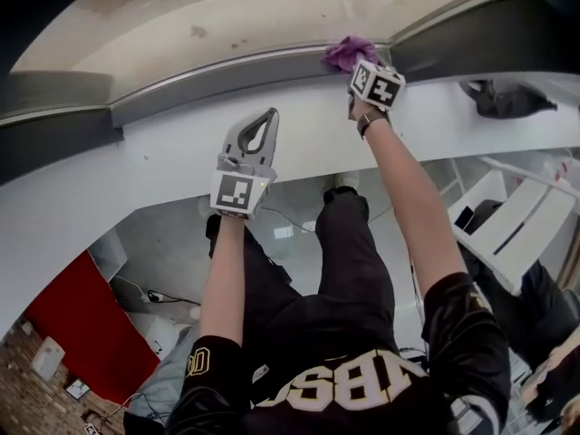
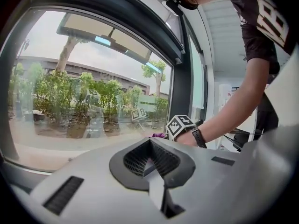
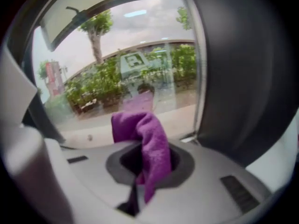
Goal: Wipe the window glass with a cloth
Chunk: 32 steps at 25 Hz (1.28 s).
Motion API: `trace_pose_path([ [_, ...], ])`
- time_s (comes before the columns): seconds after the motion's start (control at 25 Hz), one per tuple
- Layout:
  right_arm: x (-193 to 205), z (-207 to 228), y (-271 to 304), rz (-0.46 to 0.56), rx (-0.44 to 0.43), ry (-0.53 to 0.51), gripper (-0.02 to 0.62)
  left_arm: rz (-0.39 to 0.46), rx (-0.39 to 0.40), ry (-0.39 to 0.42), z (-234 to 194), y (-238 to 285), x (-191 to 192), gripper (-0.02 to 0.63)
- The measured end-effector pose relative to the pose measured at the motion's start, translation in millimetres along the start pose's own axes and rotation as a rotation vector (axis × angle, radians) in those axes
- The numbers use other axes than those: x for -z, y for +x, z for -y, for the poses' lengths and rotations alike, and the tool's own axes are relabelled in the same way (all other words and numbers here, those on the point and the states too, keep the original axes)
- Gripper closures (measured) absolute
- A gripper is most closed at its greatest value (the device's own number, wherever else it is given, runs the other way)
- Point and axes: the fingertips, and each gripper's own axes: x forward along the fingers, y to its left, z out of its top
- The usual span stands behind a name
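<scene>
The window glass [image 1: 254, 16] runs across the top of the head view above a dark frame. My right gripper [image 1: 361, 65] is shut on a purple cloth [image 1: 348, 52] and holds it at the pane's lower right corner. In the right gripper view the cloth [image 3: 150, 141] bulges up from between the jaws, just short of the glass [image 3: 131, 73]. My left gripper [image 1: 268, 118] is lower and to the left, in front of the white wall, shut with nothing in it. Its own view shows the glass [image 2: 84, 92], the cloth [image 2: 158, 135] and the right gripper's marker cube [image 2: 180, 125].
A dark frame rail [image 1: 227, 75] borders the pane's bottom, with a white wall [image 1: 317, 143] beneath it. A dark upright post [image 3: 233, 78] bounds the pane at the right. A black bag [image 1: 503, 98] and white slatted furniture [image 1: 517, 216] are at the right, a red panel [image 1: 86, 324] lower left.
</scene>
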Motion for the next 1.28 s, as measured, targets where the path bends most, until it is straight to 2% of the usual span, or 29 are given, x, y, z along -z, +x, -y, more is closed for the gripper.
trace_pose_path([
  [0.12,-4.8,33.0,-3.1,0.009,0.052,0.079,0.558,-0.016,0.007,0.015,14.9,4.1,1.3,0.589],
  [0.24,-8.6,23.6,-11.2,0.005,0.032,0.067,0.558,-0.052,0.008,0.027,19.6,-1.5,2.3,0.589],
  [0.4,-22.6,-26.2,-50.9,0.035,-0.057,0.015,0.558,-0.055,-0.029,0.006,11.9,-12.0,-24.4,0.589],
  [0.56,-30.4,-97.0,-129.9,0.075,-0.180,-0.035,0.558,-0.070,-0.093,-0.007,6.9,-31.8,-66.6,0.589],
  [0.68,-55.0,-142.9,-202.2,0.140,-0.252,-0.111,0.558,-0.098,-0.130,-0.036,5.2,-55.9,-103.1,0.589],
  [0.8,-93.2,-176.2,-276.9,0.226,-0.288,-0.250,0.558,-0.107,-0.153,-0.071,7.2,-88.9,-150.0,0.589],
  [0.96,-153.5,-229.4,-367.2,0.338,-0.366,-0.367,0.558,-0.012,-0.194,-0.056,1.6,-133.4,-238.7,0.589],
  [1.12,-211.8,-285.6,-432.8,0.430,-0.403,-0.407,0.558,0.056,-0.192,-0.044,-2.2,-161.8,-318.3,0.589],
  [1.28,-238.7,-344.8,-471.2,0.497,-0.444,-0.357,0.558,0.124,-0.211,-0.014,-19.5,-199.3,-371.8,0.589],
])
